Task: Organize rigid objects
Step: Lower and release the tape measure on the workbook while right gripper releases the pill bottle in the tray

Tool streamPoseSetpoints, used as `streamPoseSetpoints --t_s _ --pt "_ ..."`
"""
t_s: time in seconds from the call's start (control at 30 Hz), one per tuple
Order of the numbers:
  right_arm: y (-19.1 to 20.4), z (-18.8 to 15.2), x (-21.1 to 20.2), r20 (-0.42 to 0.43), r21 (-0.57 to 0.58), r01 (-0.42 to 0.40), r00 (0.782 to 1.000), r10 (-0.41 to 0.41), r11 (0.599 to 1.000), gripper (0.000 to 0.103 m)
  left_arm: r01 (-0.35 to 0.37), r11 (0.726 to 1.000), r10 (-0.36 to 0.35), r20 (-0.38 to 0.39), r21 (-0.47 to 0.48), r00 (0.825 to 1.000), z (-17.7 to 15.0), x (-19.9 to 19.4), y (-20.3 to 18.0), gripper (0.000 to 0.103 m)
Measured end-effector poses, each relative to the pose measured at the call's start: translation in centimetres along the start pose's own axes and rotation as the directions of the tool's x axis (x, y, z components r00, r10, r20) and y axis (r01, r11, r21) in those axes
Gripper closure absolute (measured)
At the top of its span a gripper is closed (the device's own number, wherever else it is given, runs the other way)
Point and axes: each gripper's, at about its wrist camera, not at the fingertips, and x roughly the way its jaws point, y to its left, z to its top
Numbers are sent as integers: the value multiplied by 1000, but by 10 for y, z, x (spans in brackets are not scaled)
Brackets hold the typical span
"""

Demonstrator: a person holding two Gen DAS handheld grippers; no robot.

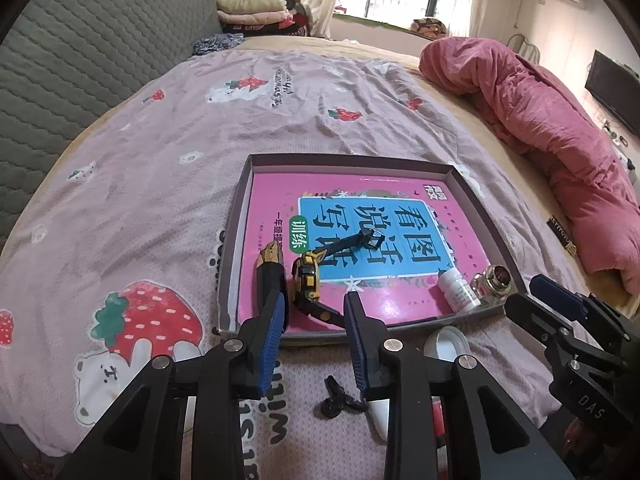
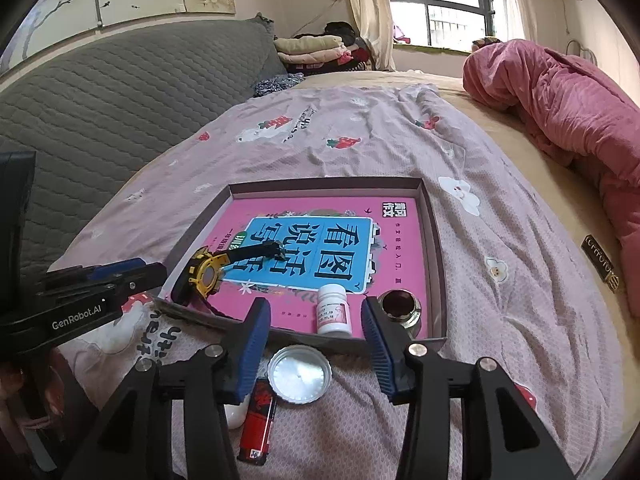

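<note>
I am partway through filling the tray [image 1: 236, 216] on the bed [image 1: 160, 152]. My left gripper [image 1: 316, 320] hangs over the tray's near edge toward its left corner, jaws spread with nothing between the pads. My right gripper [image 2: 316, 334] hangs over the near edge toward the right corner, jaws also spread and empty.

Already in the tray: the watch [image 1: 310, 276] near the left of the near edge, its strap running from that edge toward the tray's middle, long axis roughly toward the far edge and slanted right. Just left of it lies a black-and-gold knife [image 1: 272, 268], long axis toward the far edge, its gold tip pointing away from me. At the near right corner the pill bottle [image 2: 334, 310] stands upright beside a small brass jar [image 2: 400, 306], the two near each other but apart.

Still outside, on the bed just before the near edge: a white lid [image 2: 300, 374] lying flat, a red lighter [image 2: 258, 424] with its long axis running toward the tray, a white object [image 2: 234, 414] mostly hidden by my finger, and a small black piece [image 1: 334, 398].

I judge the placing step just finished. Next the right gripper should drop back to the lid or lighter and close across the lighter's narrow sides.
</note>
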Motion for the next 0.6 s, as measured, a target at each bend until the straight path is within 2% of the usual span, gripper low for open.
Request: streamPoseSetpoints --t_s 0.3,0.43,0.6 --pt "2 -7 -8 -2 -10 -6 1000 6 1000 56 17 1000 -16 -8 14 1000 -5 -7 -2 70" --pt "3 -12 -11 -5 -23 -5 1000 5 1000 56 16 1000 -16 -12 11 1000 -7 -9 1 64" --pt "8 -18 -12 -20 -47 -3 1000 3 999 56 14 1000 -14 -21 7 1000 -12 -10 5 63"
